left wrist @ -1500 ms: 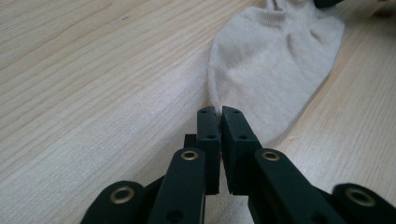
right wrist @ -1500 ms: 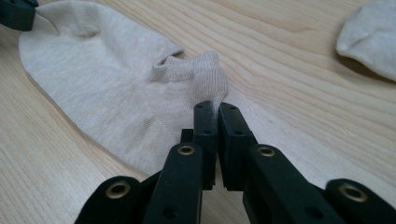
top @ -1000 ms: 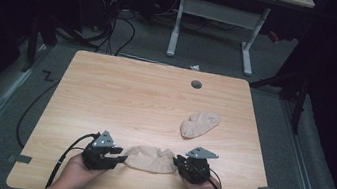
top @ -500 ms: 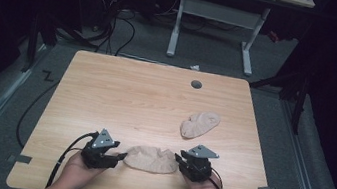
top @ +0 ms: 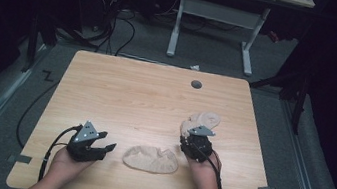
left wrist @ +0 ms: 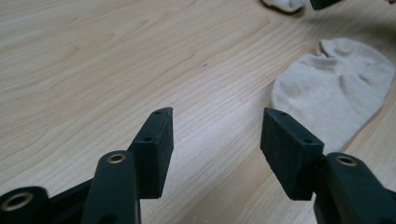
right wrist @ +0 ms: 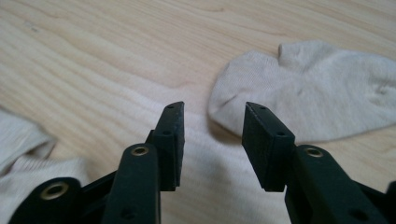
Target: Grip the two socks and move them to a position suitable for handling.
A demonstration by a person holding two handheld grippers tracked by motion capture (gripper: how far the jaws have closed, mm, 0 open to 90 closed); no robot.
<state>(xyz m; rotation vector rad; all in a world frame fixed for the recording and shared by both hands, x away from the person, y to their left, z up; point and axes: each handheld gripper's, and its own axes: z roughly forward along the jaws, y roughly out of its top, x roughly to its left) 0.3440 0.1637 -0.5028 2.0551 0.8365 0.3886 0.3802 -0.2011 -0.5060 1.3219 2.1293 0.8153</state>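
High view: a beige sock (top: 152,159) is laid flat on the desk (top: 121,92) between the left tool (top: 107,148) and the right tool (top: 189,139), both empty, jaws just opened.

Left gripper view: that sock (left wrist: 334,88) is seen right of the parted jaws.

Right gripper view: a second sock (right wrist: 317,88) is seen just beyond the parted jaws.

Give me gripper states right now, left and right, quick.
Left gripper: open, holding nothing; jaws just opened, near sock lies apart from them.
Right gripper: open, holding nothing; jaws just opened, pointing at the far sock.
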